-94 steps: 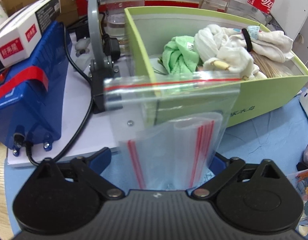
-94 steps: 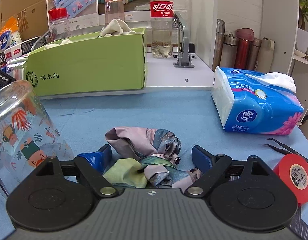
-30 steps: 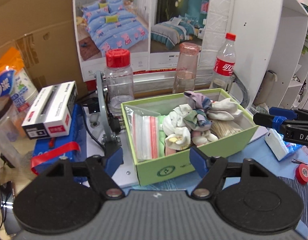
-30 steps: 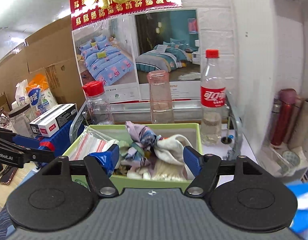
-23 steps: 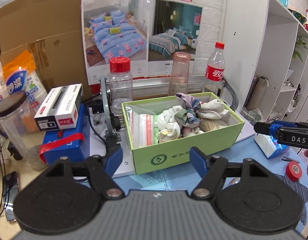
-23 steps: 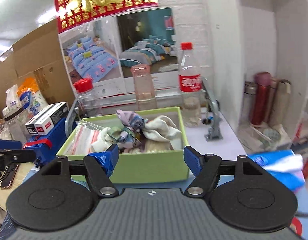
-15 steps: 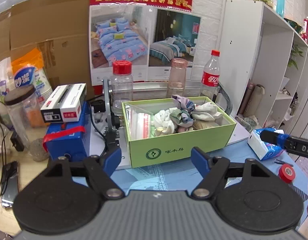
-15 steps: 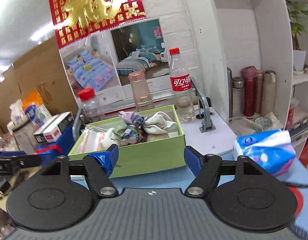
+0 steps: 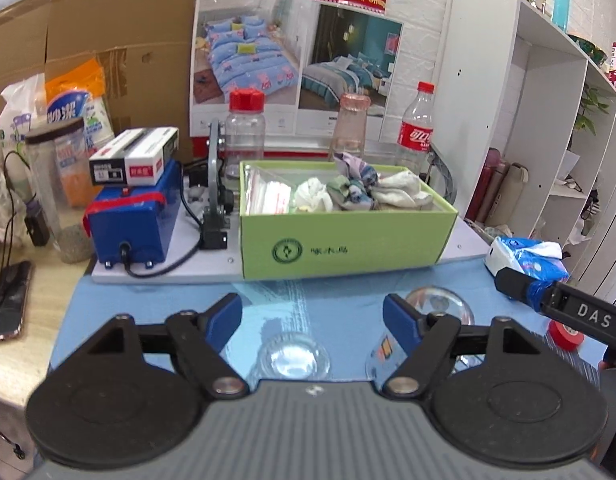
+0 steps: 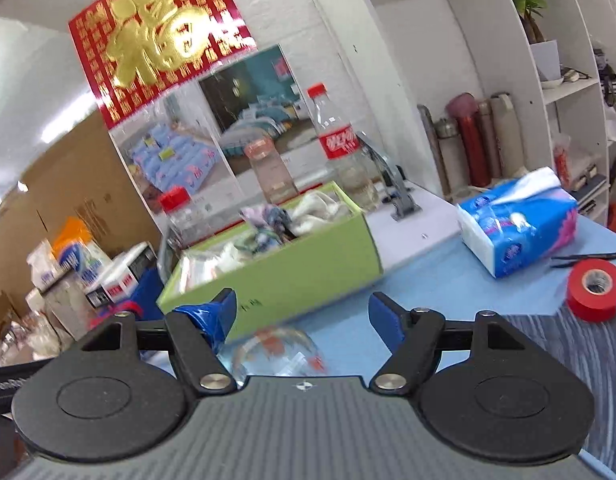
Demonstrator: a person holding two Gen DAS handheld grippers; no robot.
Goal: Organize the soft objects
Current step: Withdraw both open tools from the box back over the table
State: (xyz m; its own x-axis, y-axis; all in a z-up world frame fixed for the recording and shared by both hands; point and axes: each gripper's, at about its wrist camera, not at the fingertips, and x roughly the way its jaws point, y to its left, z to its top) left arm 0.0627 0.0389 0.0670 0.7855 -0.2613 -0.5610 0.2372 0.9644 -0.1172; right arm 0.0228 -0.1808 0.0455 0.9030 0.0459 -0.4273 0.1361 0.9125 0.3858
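Observation:
A green box stands on a white board at the back of the blue mat. It holds clear zip bags, white socks and a patterned cloth. It also shows in the right wrist view, with the patterned cloth on top. My left gripper is open and empty, pulled well back from the box above the mat. My right gripper is open and empty, tilted, also back from the box; its finger shows in the left wrist view.
Two upturned glasses stand on the mat under my left gripper. A tissue pack, red tape roll and tweezers lie to the right. Bottles and a blue machine stand behind and left of the box.
Both grippers have pulled back and away from the box. The zip bags and the patterned cloth, held 3 s ago, now lie in the box. The right view has tilted.

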